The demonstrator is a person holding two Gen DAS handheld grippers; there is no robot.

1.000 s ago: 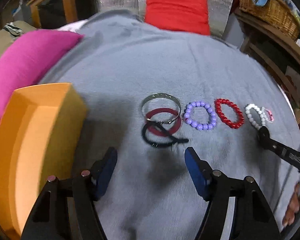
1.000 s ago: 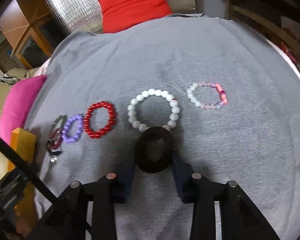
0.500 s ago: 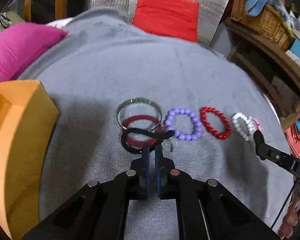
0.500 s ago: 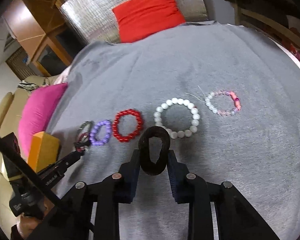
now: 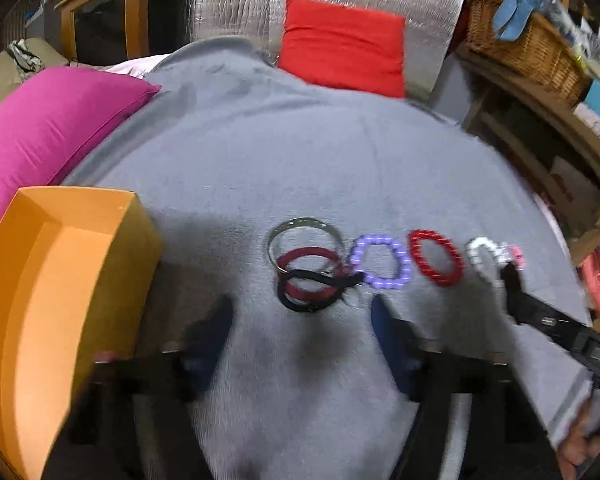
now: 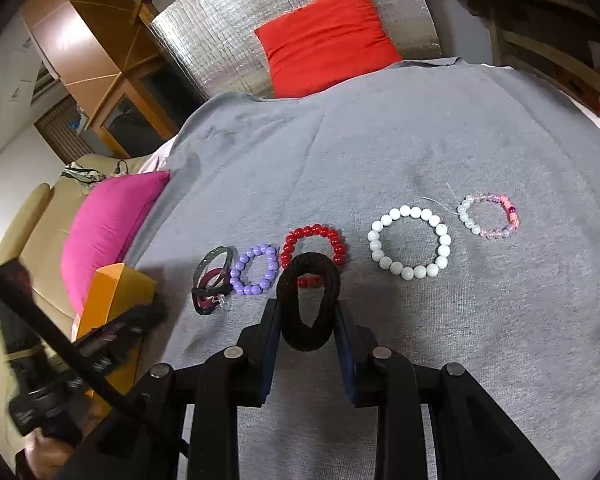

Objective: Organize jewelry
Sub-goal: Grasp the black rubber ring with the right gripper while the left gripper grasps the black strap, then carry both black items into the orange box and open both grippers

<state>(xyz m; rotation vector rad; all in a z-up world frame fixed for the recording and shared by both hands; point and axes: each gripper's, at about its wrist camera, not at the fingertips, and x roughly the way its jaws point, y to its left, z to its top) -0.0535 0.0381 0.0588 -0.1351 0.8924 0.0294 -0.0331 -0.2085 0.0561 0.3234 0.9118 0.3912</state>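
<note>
Both hand-held black two-finger grippers, left (image 5: 302, 322) and right (image 6: 308, 320), share one build: matte black angular linkage arms, round silver pivot pins at the joints, and flat dark-blue pads (image 6: 271, 344) lining the inner finger faces.

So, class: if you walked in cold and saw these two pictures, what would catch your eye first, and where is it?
First, the black fuzzy hair tie, pinched upright in the right gripper above the grey cloth. Behind it runs a row of beaded bracelets: purple, red, white and pale pink. At the left edge sits the open orange box, beside the open left gripper, whose jaws have just been opening.
</note>
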